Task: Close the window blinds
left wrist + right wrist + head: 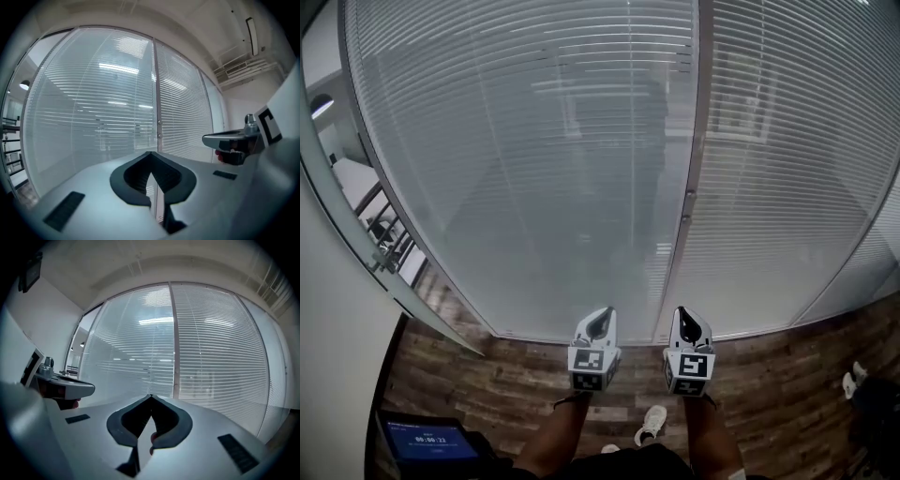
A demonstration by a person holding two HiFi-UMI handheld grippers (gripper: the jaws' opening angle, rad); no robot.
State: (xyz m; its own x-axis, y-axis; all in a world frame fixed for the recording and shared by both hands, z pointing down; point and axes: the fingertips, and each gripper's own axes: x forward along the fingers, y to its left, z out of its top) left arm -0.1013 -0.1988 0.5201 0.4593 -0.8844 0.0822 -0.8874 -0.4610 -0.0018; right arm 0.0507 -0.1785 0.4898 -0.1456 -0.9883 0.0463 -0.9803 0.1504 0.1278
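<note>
1. Blinds [534, 169] hang behind glass straight ahead of both claws and well apart from them. The slats ahead of the left claw look see-through, so they are judged not yet shut.
2. Left claw [600, 315] and right claw [687, 315] each have their jaws pressed together on nothing, and both point level at the glass.
3. Recommended: locate the control first, approach it squarely, and spread one claw only on arrival.
4. Small fittings on the post [694, 112] ahead of the right claw are too small to identify. No cord or wand is visible.

Wood-plank floor [516, 375] with a white shoe [653, 424] on it
</note>
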